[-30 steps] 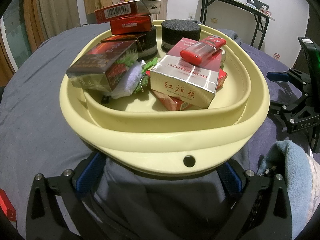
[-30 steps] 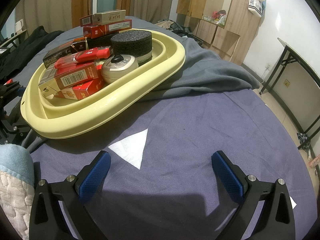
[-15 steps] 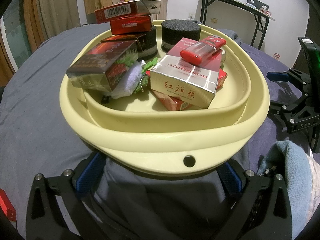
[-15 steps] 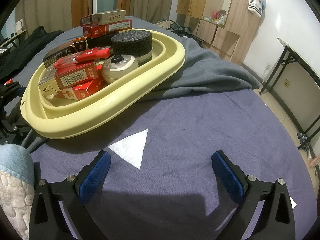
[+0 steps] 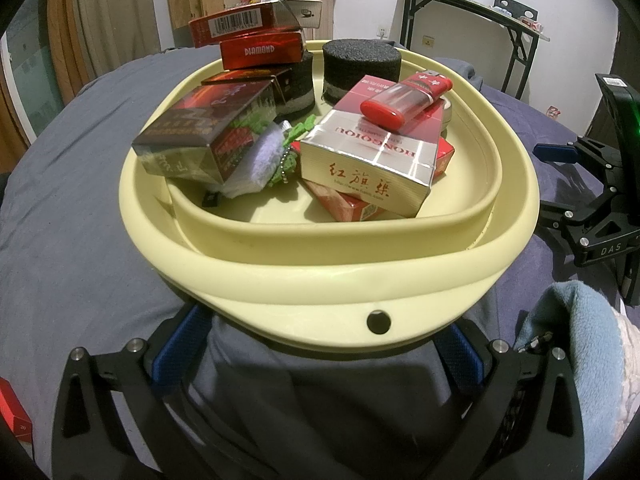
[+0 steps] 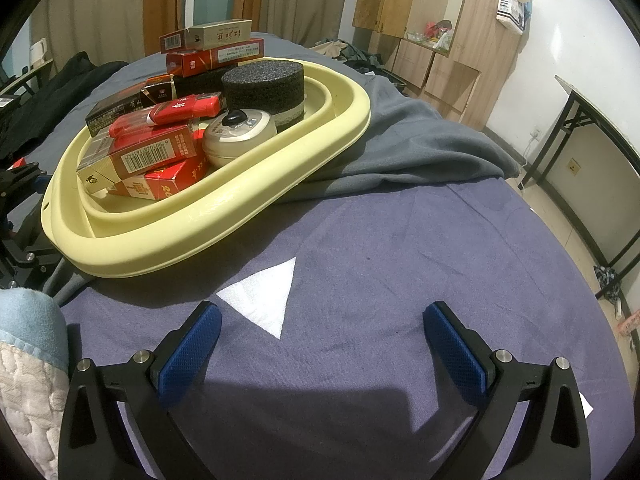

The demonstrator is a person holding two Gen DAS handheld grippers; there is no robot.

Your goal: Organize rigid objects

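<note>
Both of my jaws are spread wide and they hold nothing. My left gripper (image 5: 316,344) sits low in front of the yellow basin (image 5: 320,276); the near rim of the basin hangs just above and between its jaws, and a grey cloth (image 5: 320,392) lies under them. My right gripper (image 6: 320,344) hovers over bare purple sheet (image 6: 400,240), with a white triangle patch (image 6: 264,300) just ahead between the jaws and the basin further ahead, to the left.

I judge the task is nearly done. The basin already carries the rigid things: the silver-red carton (image 5: 372,164) with the red lighter (image 5: 404,100) on top, the dark carton (image 5: 204,132) to the left, two red packs (image 5: 248,36) stacked at the far side, two black foam discs (image 5: 360,68) and a round cream case (image 6: 240,136).

What is left seems small: one red box (image 5: 14,412) at the left edge, beside my left jaws, partly out of view, so maybe it must still go in.
</note>
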